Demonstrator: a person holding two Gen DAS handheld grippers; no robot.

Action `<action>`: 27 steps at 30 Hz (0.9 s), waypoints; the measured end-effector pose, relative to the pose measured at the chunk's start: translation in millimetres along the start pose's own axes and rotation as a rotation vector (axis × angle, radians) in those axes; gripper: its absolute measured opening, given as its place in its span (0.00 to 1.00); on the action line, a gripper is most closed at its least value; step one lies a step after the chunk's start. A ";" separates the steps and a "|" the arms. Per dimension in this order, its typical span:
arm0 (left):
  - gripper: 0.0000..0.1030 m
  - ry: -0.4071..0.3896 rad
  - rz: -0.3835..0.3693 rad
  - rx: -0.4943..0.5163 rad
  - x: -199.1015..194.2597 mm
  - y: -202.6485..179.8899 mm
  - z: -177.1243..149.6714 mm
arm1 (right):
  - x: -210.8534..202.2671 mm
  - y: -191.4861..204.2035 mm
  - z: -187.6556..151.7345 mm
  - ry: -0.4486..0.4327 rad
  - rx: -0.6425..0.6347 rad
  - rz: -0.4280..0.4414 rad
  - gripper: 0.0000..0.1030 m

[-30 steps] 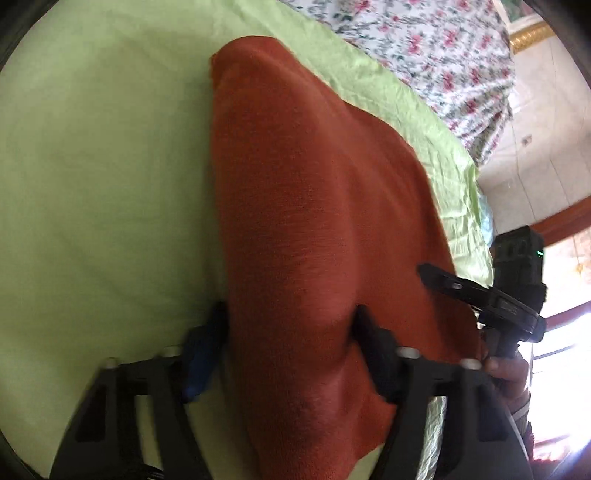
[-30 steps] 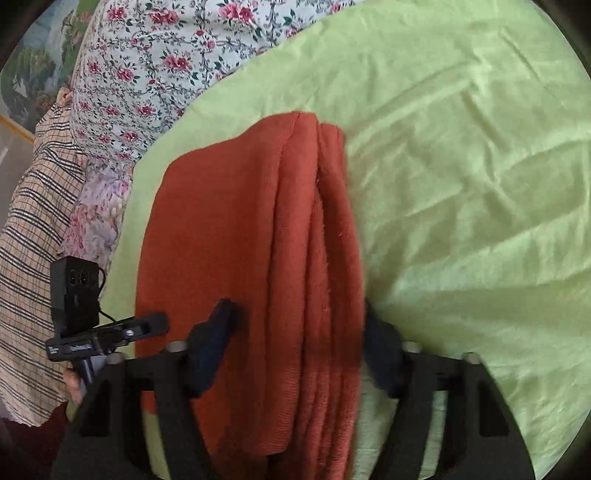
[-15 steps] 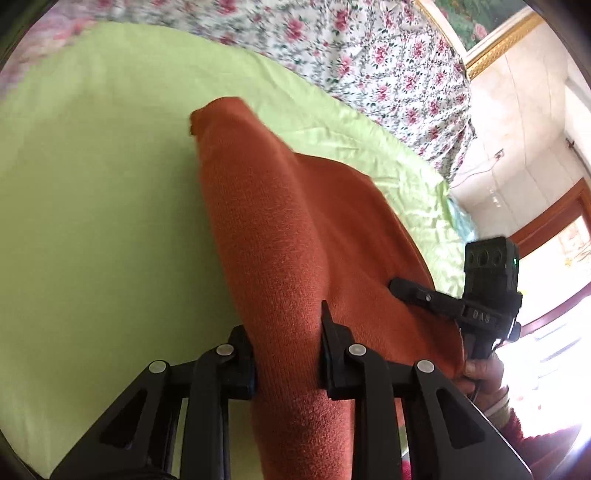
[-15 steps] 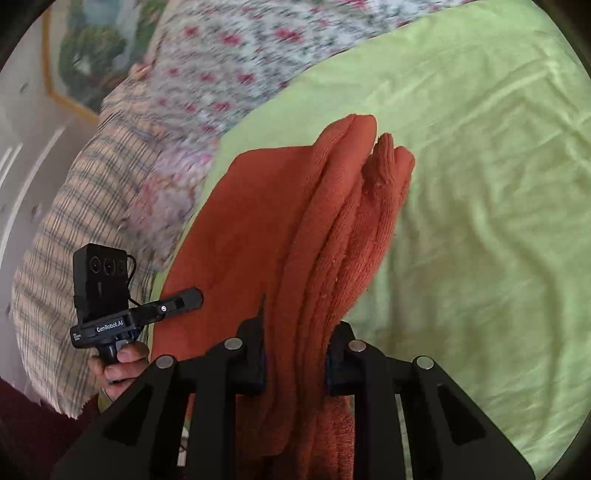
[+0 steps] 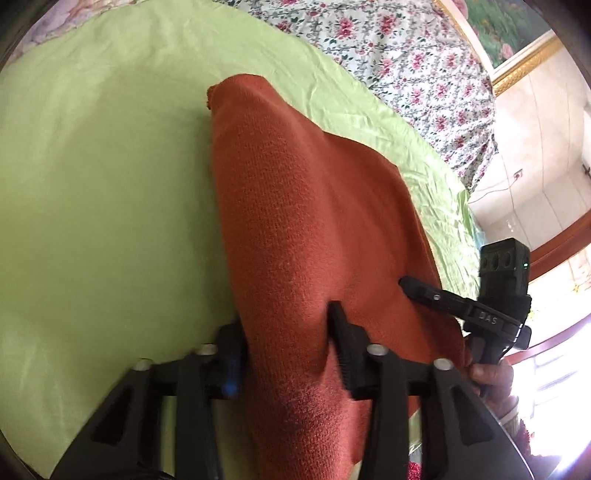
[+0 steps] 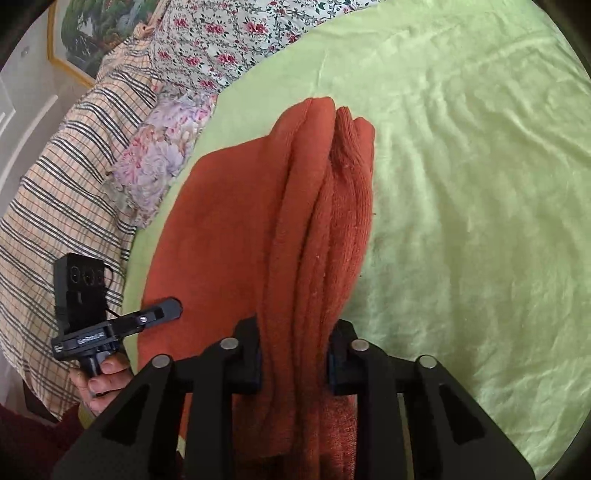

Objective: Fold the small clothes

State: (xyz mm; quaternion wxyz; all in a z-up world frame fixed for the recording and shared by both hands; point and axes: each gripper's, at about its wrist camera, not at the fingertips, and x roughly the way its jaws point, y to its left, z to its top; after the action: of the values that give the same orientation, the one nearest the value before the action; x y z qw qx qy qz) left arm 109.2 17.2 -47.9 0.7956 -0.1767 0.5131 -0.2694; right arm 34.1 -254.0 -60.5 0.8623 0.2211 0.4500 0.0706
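A rust-orange knitted garment (image 5: pixel 314 229) lies folded in layers on a light green sheet (image 5: pixel 92 184). My left gripper (image 5: pixel 286 332) has its fingers on either side of one end of the garment, clamped on the fabric. My right gripper (image 6: pixel 293 339) is clamped on the stacked folds of the garment (image 6: pixel 314 221) at the other end. Each gripper shows in the other's view: the right gripper (image 5: pixel 461 310) at the right, the left gripper (image 6: pixel 122 321) at the lower left. The fingertips are partly buried in cloth.
A floral cloth (image 5: pixel 406 55) lies beyond the green sheet (image 6: pixel 480 184). A striped plaid cloth (image 6: pixel 62 184) and a floral cloth (image 6: pixel 229 40) lie at the left. A framed picture (image 6: pixel 85 33) hangs on the wall. Tiled floor (image 5: pixel 535 147) is at the right.
Both grippers went from wide open around the garment to clamped on it half a second ago. Now the jaws stand slightly wider but still pinch the fabric; the views have tilted a little.
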 end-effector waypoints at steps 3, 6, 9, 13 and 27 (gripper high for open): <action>0.68 -0.016 0.009 -0.031 -7.6 14.2 10.6 | -13.7 5.0 12.1 0.008 -0.040 -0.074 0.39; 0.70 -0.029 -0.026 -0.089 -8.9 30.6 25.9 | -32.8 14.4 38.1 -0.049 -0.100 -0.159 0.40; 0.72 -0.041 -0.037 -0.119 -1.5 36.9 42.3 | -38.8 37.8 81.6 -0.103 -0.173 -0.131 0.40; 0.72 -0.047 -0.059 -0.156 15.6 36.0 56.9 | 4.5 81.7 139.2 0.002 -0.284 0.026 0.40; 0.40 -0.052 -0.012 -0.050 27.7 11.8 50.2 | 205.7 143.2 190.4 0.573 -0.545 -0.066 0.44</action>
State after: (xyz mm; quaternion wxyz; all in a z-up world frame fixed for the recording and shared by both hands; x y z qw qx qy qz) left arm 167.0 9.9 -53.8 0.8025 -0.2067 0.4976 -0.2564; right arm 319.2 -120.7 -55.3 0.7306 -0.0590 0.6442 0.2185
